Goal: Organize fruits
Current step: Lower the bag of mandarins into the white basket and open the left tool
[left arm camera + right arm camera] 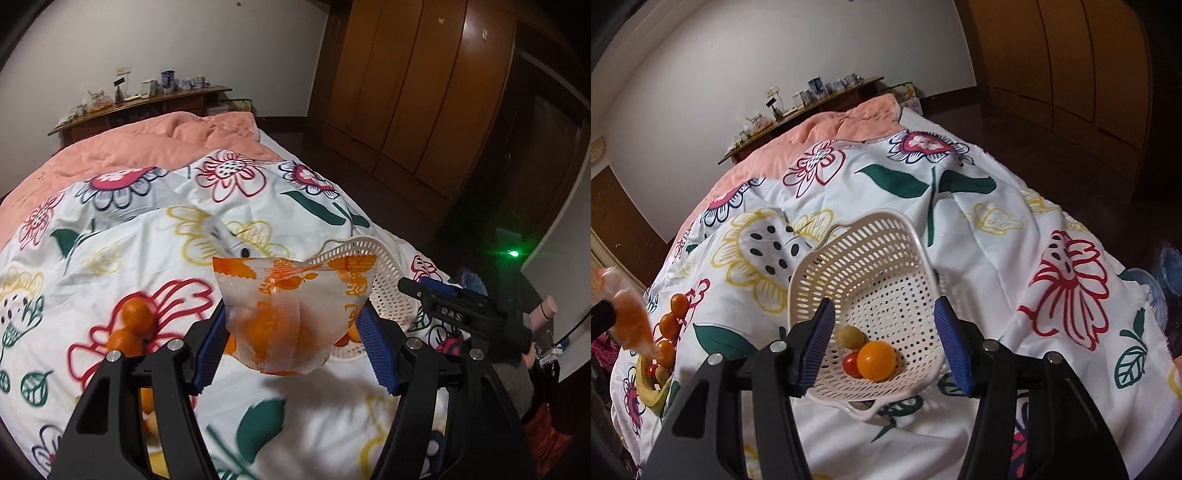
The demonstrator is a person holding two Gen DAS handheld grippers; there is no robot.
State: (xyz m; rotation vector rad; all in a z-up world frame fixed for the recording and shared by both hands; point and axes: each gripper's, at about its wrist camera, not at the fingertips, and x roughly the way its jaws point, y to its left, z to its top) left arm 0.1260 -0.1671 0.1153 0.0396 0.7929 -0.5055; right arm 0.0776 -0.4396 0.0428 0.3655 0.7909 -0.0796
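Observation:
My left gripper [293, 330] is shut on a clear orange-printed bag of oranges [284, 314] and holds it above the flowered bedspread. The bag also shows at the left edge of the right wrist view [631, 325]. A white perforated basket [871, 266] lies tilted on the bed and holds an orange [876, 360], a red tomato [852, 363] and a greenish fruit [851, 336]. My right gripper [884, 341] is open and empty, just in front of the basket. Loose oranges [131, 326] lie on the bed at left, with a banana [650, 391] and small fruits beside them.
The flowered quilt [997, 266] covers the bed, with a pink blanket [155, 144] farther back. A wooden shelf with cups [147, 101] stands by the wall. Wooden wardrobes [413, 96] line the right side. The bed edge drops off at right.

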